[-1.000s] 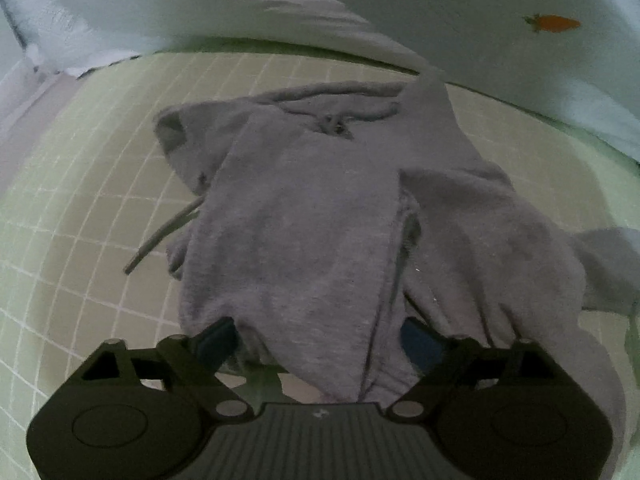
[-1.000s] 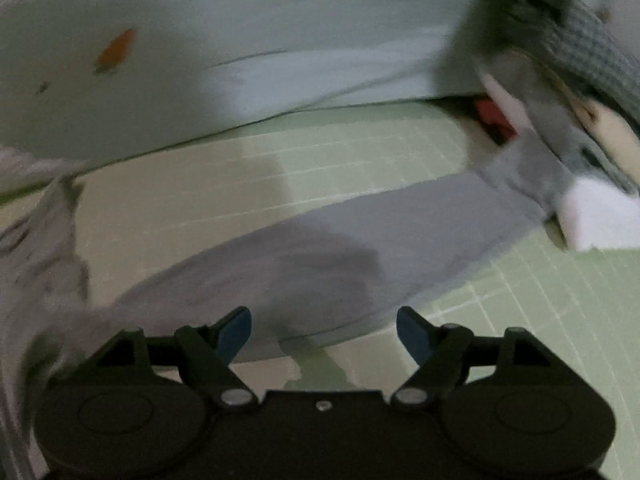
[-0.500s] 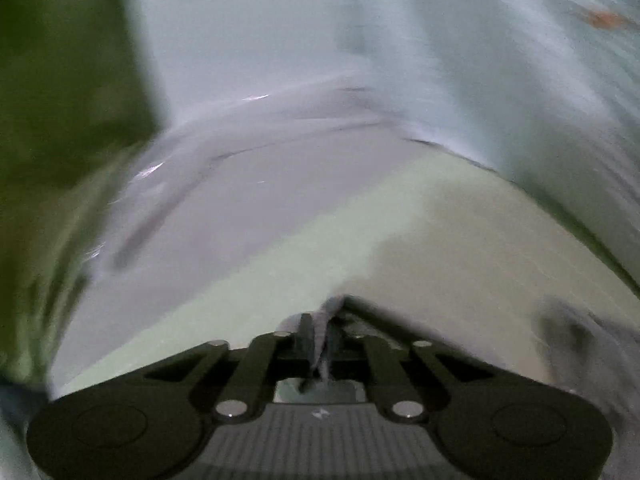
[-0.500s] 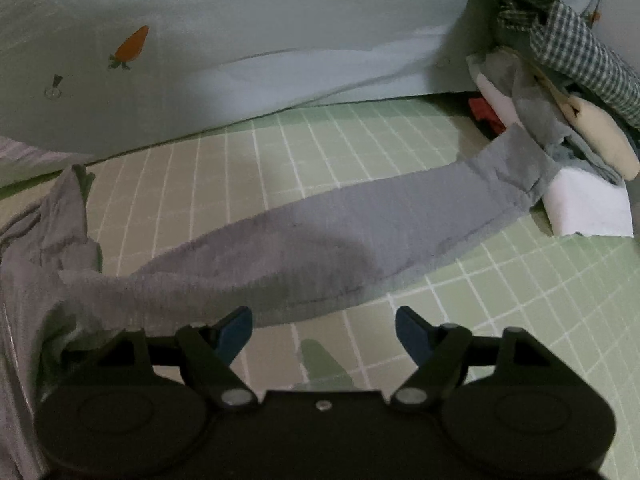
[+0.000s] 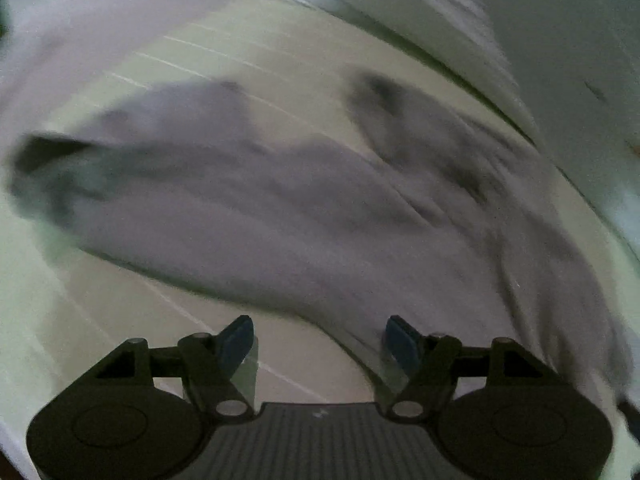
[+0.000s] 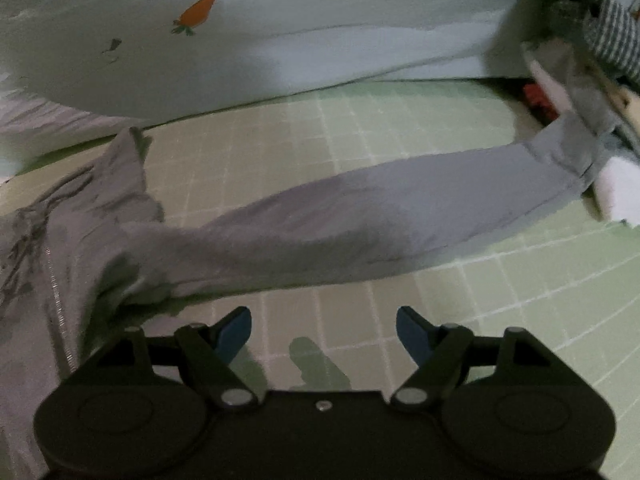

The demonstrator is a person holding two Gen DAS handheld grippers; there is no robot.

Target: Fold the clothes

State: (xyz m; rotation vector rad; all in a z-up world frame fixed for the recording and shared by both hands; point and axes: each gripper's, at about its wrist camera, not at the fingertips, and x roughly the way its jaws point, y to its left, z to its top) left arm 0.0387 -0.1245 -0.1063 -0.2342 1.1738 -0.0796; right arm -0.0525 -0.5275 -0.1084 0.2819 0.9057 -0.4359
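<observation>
Half a second ago the left gripper (image 5: 318, 338) was pinched on grey cloth, and now it gapes wide and empty with the grey hoodie (image 5: 320, 208) dropped just ahead of it on the green checked bed sheet (image 6: 500, 280), its sleeve (image 6: 360, 220) stretched flat ahead of the wide, empty right gripper (image 6: 324, 332), so that sleeve looks unfolded.

Home bedroom: green grid-patterned mat (image 6: 400, 140) on bed, carrot-print quilt (image 6: 280, 20) upper frame, heap of clothes (image 6: 592, 40) upper right.

Bare mat (image 6: 520, 280) nearside — clothes pile (image 6: 592, 60) far right
</observation>
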